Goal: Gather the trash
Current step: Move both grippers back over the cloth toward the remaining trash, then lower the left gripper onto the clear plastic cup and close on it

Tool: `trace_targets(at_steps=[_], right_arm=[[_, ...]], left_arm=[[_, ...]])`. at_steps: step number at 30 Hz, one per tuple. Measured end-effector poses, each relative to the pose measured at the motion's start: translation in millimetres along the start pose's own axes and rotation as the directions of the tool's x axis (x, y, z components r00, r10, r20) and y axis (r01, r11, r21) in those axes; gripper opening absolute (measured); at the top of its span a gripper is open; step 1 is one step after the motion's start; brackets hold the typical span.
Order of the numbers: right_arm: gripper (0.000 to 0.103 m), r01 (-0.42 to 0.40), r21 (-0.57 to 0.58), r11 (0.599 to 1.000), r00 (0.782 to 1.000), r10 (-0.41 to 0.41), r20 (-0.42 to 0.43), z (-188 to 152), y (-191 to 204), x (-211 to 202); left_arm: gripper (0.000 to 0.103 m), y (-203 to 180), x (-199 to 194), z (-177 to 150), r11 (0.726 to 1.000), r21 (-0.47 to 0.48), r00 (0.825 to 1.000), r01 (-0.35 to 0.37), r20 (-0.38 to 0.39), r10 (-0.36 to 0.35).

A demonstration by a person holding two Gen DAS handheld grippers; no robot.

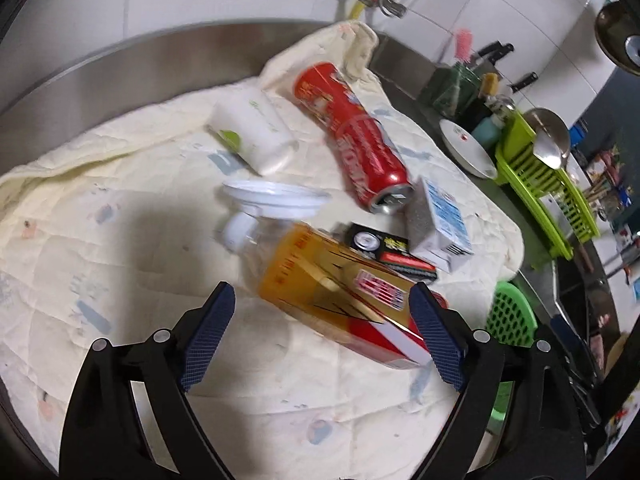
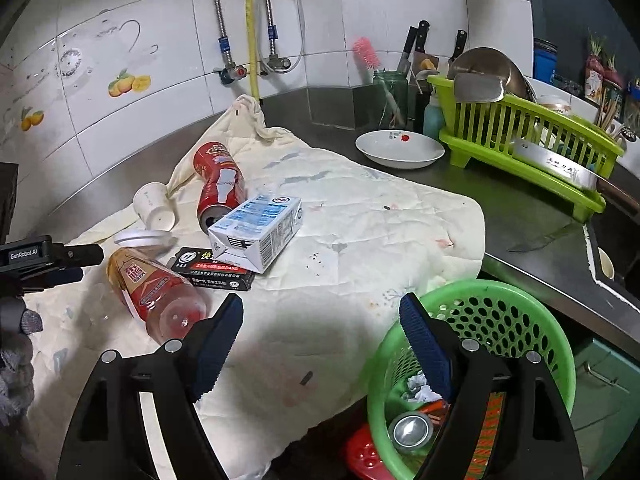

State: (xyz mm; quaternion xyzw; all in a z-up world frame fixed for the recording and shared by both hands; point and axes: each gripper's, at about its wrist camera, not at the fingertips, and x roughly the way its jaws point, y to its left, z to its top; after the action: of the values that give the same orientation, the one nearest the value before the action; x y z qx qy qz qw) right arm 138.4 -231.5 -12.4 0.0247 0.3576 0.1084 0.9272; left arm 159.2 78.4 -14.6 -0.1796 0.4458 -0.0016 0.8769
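Trash lies on a cream cloth: a tea bottle on its side, a red can, a milk carton, a black box, a white cup and a white lid. My left gripper is open, straddling the bottle's lower half; the right pad is close beside it and the left pad is well clear. My right gripper is open and empty over bare cloth, beside a green basket holding crumpled paper and a tin.
At the back right of the steel counter stand a green dish rack, a white bowl and a jar of knives. A sink opens at far right. A tiled wall with pipes runs behind.
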Motion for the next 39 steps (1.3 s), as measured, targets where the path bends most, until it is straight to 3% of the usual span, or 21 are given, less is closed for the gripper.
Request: trace_targets(at_steps=[4, 7, 9, 11, 22, 26, 32, 35, 39], right_arm=[[0.078, -0.009, -0.013, 1.000, 1.000, 0.009, -0.004, 0.8, 2.2, 4.6], [0.078, 0.000, -0.053, 0.999, 1.000, 0.000, 0.003, 4.0, 12.4, 6.7], [0.078, -0.048, -0.042, 0.998, 0.999, 0.048, -0.008, 8.5, 16.4, 8.8], [0.078, -0.040, -0.056, 0.998, 0.999, 0.040, 0.002, 11.5, 21.2, 9.0], [0.078, -0.122, -0.125, 0.985, 0.992, 0.120, -0.025, 25.0, 54.7, 19.2], [0.078, -0.156, -0.173, 0.972, 0.988, 0.152, -0.039, 27.8, 69.8, 22.6], [0.078, -0.196, -0.202, 0.960, 0.980, 0.188, -0.062, 35.3, 85.3, 31.0], [0.078, -0.213, -0.232, 0.949, 0.976, 0.199, -0.082, 38.4, 95.8, 35.6], [0.078, -0.214, -0.290, 0.933, 0.976, 0.190, -0.108, 39.3, 108.4, 45.2]], left_arm=[[0.087, 16.8, -3.8, 4.4, 0.999, -0.038, 1.000, -0.001, 0.001, 0.001], [0.087, 18.7, -4.3, 1.6, 1.000, -0.009, 1.000, -0.010, 0.009, 0.010], [0.087, 16.7, -4.2, -2.3, 1.000, 0.029, 1.000, -0.001, 0.010, 0.001], [0.087, 13.8, -3.8, -5.8, 0.996, 0.085, 1.000, -0.013, 0.015, 0.012], [0.083, 11.1, 17.8, -32.8, 0.942, 0.331, 0.998, -0.053, -0.017, 0.062], [0.075, 16.4, 27.8, -32.7, 0.940, 0.339, 0.998, -0.036, -0.044, 0.055], [0.071, 22.9, 39.1, -29.5, 0.941, 0.339, 0.997, -0.017, -0.062, 0.040], [0.060, 23.2, 46.1, -32.5, 0.934, 0.356, 0.996, -0.014, -0.073, 0.043], [0.059, 27.4, 48.6, -32.3, 0.939, 0.345, 0.998, 0.009, -0.068, 0.016]])
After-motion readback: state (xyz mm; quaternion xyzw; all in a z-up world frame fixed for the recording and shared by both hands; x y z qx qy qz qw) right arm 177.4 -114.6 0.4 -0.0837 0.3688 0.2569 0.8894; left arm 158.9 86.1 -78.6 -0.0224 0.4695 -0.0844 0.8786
